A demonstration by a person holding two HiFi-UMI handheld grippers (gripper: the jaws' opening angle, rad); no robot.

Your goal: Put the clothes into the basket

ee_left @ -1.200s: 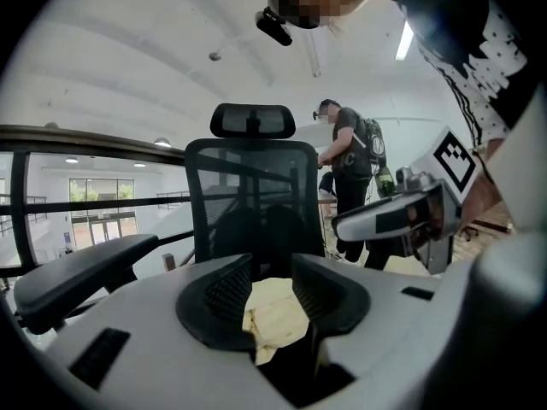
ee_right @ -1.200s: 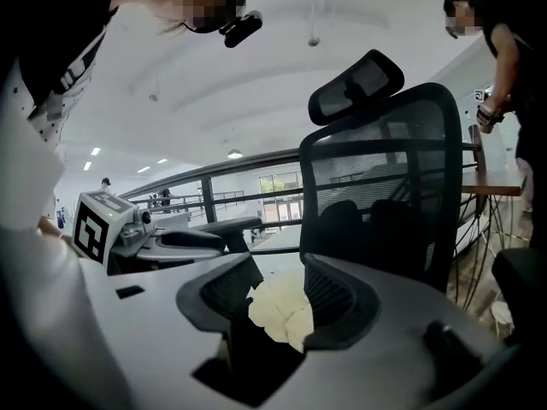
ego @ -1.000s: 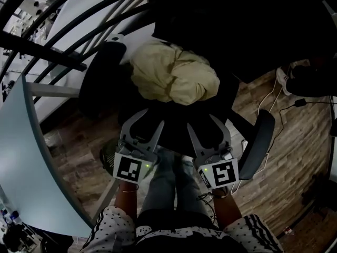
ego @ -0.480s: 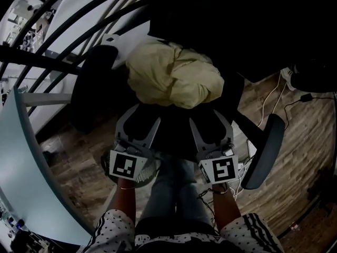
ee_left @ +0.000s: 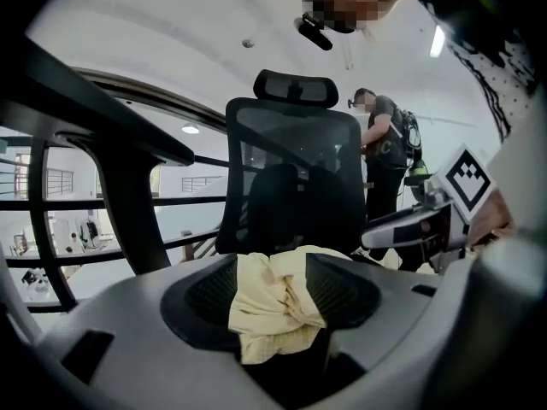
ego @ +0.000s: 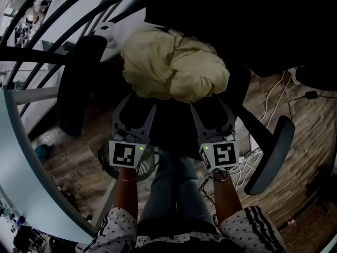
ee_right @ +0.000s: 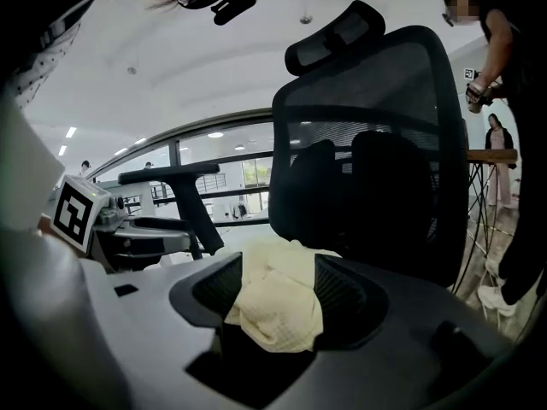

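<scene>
A crumpled pale yellow garment [ego: 171,62] lies on the seat of a black office chair [ego: 174,123]. My left gripper [ego: 138,103] and right gripper [ego: 209,104] sit side by side at the garment's near edge, both with jaws opening wide. In the left gripper view the cloth [ee_left: 273,301] shows in the gap between the jaws, and likewise in the right gripper view [ee_right: 273,301]; no pad presses on it. A round wire basket [ego: 149,166] stands on the floor, mostly hidden under the left gripper.
The chair's armrests stick out at left [ego: 79,83] and right [ego: 274,152], and its mesh backrest [ee_left: 295,178] rises behind the garment. A pale table edge [ego: 21,157] runs along the left. Cables [ego: 274,96] lie on the wooden floor. A person [ee_left: 385,143] stands behind the chair.
Both grippers have come down and closer to the yellow garment, fingertips now at its near edge. Their jaws have spread wider.
</scene>
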